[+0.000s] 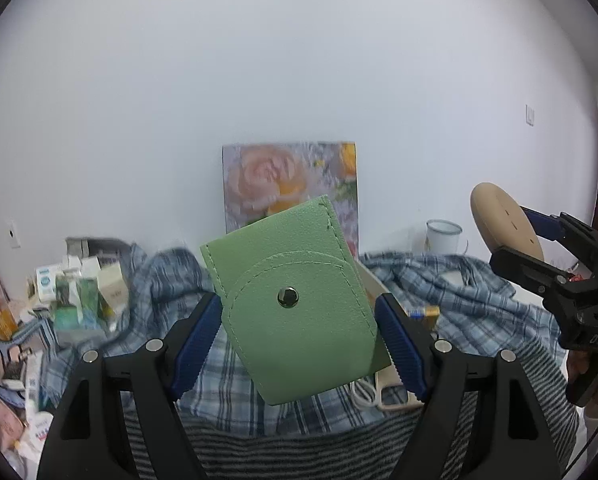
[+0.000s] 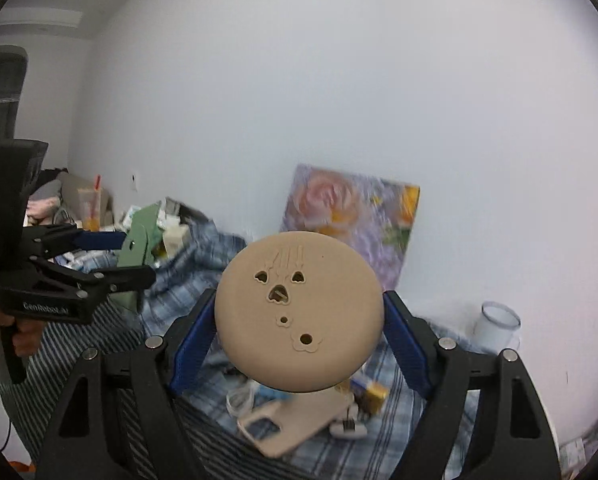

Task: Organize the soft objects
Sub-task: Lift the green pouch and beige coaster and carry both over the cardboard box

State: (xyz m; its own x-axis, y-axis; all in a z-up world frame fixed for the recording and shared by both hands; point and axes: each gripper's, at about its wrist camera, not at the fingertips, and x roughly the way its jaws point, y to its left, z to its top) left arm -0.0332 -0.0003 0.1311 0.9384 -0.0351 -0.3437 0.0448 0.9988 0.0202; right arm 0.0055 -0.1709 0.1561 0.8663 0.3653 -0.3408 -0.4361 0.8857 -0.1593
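A green faux-leather pouch [image 1: 299,264] with a metal snap hangs in the air, tilted, between the blue pads of my left gripper [image 1: 297,312], which is shut on its sides. My right gripper [image 2: 299,320] is shut on a round beige disc [image 2: 299,344] with small cut-out holes, also lifted off the bed. In the left wrist view the right gripper [image 1: 527,240] and its disc [image 1: 499,220] show at the right edge. In the right wrist view the left gripper [image 2: 119,258] with the pouch [image 2: 139,236] sits at the left, a hand on its handle.
Below lie a crumpled blue plaid shirt [image 1: 459,284] and a striped cloth [image 1: 299,448]. A beige phone case [image 2: 295,424], a white cable [image 2: 239,400] and a small yellow box [image 2: 373,394] rest on the plaid. A floral canvas [image 1: 259,176] leans on the wall beside a white mug [image 1: 443,236]. Boxes [image 1: 79,284] crowd the left.
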